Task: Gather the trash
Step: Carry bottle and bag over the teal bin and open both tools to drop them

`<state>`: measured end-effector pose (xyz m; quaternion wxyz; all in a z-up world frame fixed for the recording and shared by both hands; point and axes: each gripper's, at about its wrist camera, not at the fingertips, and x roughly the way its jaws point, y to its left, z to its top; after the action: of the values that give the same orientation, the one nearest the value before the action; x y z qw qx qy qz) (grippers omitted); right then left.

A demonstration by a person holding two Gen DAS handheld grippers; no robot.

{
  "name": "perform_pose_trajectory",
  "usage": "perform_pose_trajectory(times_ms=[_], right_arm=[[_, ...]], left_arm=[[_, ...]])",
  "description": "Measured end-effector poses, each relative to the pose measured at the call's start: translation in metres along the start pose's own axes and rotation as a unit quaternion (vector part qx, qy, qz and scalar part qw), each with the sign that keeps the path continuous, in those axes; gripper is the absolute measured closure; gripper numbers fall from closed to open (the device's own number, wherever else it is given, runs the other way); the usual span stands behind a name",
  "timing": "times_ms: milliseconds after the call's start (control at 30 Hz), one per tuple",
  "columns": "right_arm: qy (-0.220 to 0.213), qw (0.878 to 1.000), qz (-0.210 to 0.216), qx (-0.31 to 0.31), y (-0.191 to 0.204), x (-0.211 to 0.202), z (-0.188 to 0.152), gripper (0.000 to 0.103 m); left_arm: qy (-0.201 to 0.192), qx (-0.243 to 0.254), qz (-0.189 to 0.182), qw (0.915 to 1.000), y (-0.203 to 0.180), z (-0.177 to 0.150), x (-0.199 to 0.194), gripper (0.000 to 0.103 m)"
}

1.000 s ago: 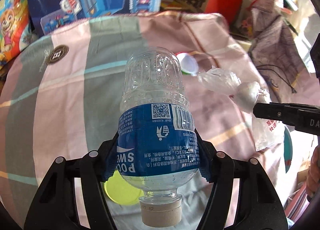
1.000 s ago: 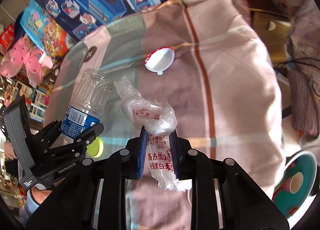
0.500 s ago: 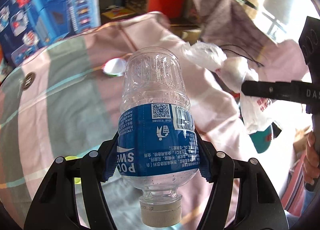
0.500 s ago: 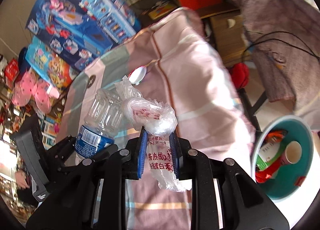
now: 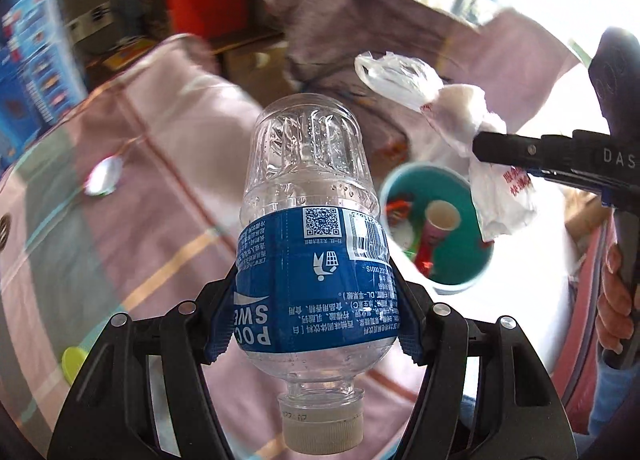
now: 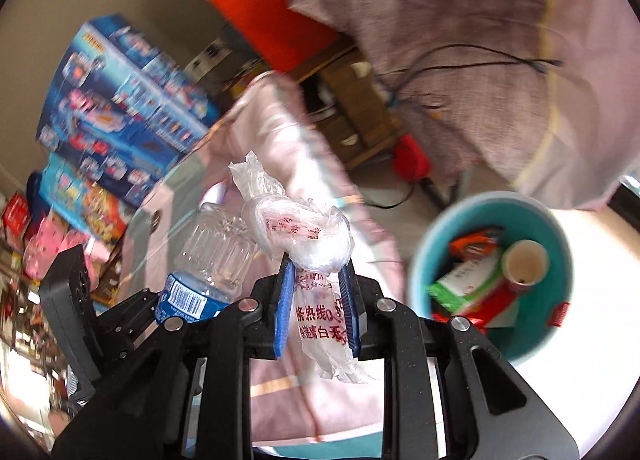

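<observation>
My left gripper (image 5: 316, 300) is shut on a clear plastic bottle (image 5: 312, 219) with a blue label, cap toward the camera. It also shows in the right wrist view (image 6: 212, 260). My right gripper (image 6: 316, 300) is shut on a crumpled clear plastic bag (image 6: 308, 236) with red print; the bag shows in the left wrist view (image 5: 460, 127). A teal trash bin (image 6: 432, 256) stands on the floor right of the table, holding a paper cup (image 6: 524, 264) and wrappers. In the left wrist view the bin (image 5: 476, 260) lies beyond the bottle, under the bag.
A table under a pink and grey striped cloth (image 5: 120, 187) carries a white lid (image 5: 104, 175) and a yellow-green cap (image 5: 74, 360). Toy boxes (image 6: 120, 107) stand behind it. A draped mauve cloth (image 6: 460, 39) with a black cable hangs at the right.
Both grippers have swung right, away from the table, with their loads still held. The teal bin has come much closer in both views.
</observation>
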<state>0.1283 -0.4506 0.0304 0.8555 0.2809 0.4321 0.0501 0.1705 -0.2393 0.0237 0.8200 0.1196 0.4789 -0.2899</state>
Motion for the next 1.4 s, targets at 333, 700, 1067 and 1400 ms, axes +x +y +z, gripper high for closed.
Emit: perform_pose_trajectory(times_ms=[333, 700, 1067, 1400], right_arm=[[-0.013, 0.995, -0.051, 0.079, -0.100, -0.021, -0.014, 0.081], [0.000, 0.989, -0.063, 0.134, -0.156, -0.017, -0.021, 0.081], [0.018, 0.987, -0.072, 0.143, -0.171, -0.003, -0.016, 0.081], [0.038, 0.987, -0.086, 0.132, -0.161, 0.013, -0.015, 0.035]], left_arm=[[0.054, 0.069, -0.042, 0.9953, -0.079, 0.018, 0.061, 0.037], [0.115, 0.093, -0.083, 0.9856, -0.133, 0.027, 0.126, 0.037], [0.130, 0.072, -0.089, 0.9849, -0.134, 0.036, 0.157, 0.017], [0.130, 0.037, -0.088, 0.9869, -0.112, 0.032, 0.149, 0.009]])
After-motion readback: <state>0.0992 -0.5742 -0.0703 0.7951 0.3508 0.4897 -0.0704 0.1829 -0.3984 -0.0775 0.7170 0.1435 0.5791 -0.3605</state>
